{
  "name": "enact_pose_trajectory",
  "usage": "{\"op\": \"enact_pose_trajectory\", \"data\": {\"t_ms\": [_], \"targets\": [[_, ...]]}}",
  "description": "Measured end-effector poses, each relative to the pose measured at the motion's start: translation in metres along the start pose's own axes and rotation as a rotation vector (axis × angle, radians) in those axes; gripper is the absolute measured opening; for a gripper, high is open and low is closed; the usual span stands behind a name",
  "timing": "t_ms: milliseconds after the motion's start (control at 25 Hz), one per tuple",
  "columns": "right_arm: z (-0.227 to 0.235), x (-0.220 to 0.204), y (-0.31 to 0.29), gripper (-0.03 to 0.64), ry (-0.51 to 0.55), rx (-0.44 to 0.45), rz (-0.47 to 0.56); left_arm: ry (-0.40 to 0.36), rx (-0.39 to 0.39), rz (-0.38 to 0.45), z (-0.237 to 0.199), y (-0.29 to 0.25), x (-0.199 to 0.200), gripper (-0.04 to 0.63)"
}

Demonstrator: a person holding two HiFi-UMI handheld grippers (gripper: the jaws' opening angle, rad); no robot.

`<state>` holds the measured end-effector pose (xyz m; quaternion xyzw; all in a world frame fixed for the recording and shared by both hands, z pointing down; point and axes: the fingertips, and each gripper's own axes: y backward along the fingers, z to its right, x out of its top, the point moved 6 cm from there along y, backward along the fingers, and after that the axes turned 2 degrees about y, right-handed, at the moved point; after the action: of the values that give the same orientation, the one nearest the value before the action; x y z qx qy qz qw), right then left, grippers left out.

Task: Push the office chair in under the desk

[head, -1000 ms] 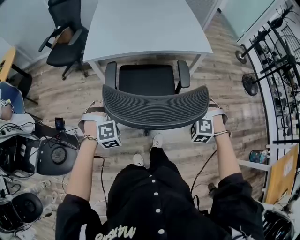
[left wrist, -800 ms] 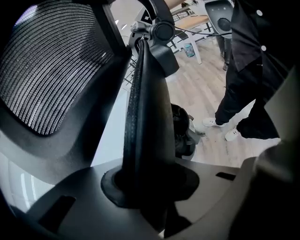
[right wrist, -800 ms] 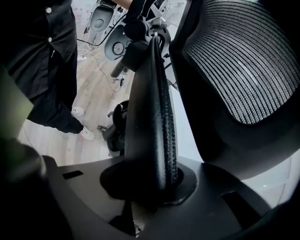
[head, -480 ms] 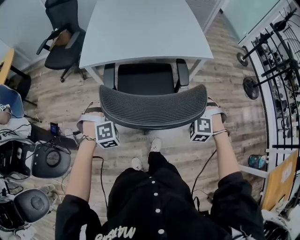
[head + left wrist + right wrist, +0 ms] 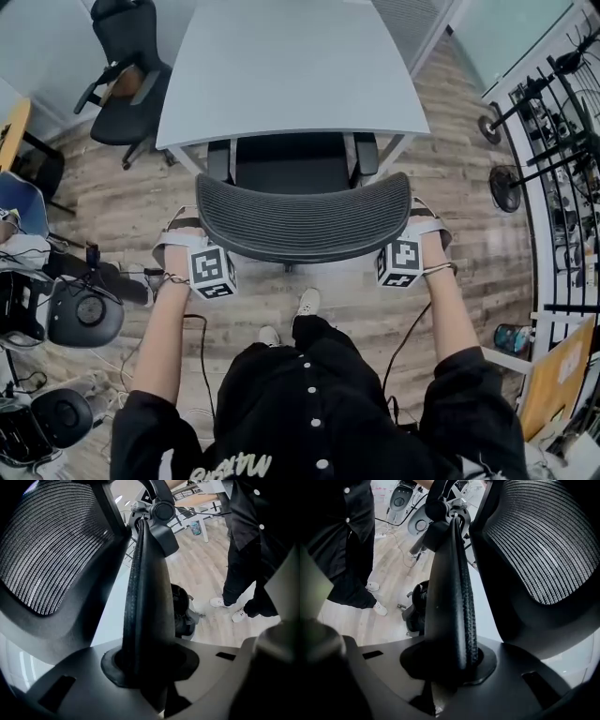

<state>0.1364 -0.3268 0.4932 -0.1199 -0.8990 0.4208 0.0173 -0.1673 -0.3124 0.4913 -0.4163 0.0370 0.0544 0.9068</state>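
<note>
Black ribbed pads close narrowly on the mesh backrest from both ends. The left gripper [image 5: 202, 251] is clamped on the frame at the backrest's 9 o'clock end, and the right gripper [image 5: 408, 246] on the frame at its 3 o'clock end. In each gripper view one jaw stands hard against the frame's edge with the mesh just beyond it, so I judge both grips firm, not merely resting. The person's forearms run back toward 6 o'clock, and one shoe [image 5: 307, 302] is planted just behind the chair base.

The office chair [image 5: 302, 217] faces 12 o'clock, square to the grey counter [image 5: 291, 66]. The front of its seat [image 5: 292, 161] already lies under the counter's near edge, and the tops of the two armrests [image 5: 366, 155] disappear beneath that edge too. The backrest, though, stands clear of the counter, with a band of seat showing between them.

The task looks roughly half done. The chair is lined up and partly in, and what is left is a straight push toward 12 o'clock until the backrest comes close to the counter's edge. The armrests' clearance under the top cannot be judged from here. A second chair [image 5: 127, 75] sits at 11 o'clock, well apart and out of the way.
</note>
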Motion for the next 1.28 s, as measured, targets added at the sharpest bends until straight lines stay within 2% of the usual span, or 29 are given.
{"op": "enact_pose_trajectory", "data": {"t_ms": [1280], "targets": [[0.082,-0.040,-0.069,0.098,0.024,0.005,0.030,0.019,0.006,-0.019,-0.079,-0.073,0.008,0.101]]}}
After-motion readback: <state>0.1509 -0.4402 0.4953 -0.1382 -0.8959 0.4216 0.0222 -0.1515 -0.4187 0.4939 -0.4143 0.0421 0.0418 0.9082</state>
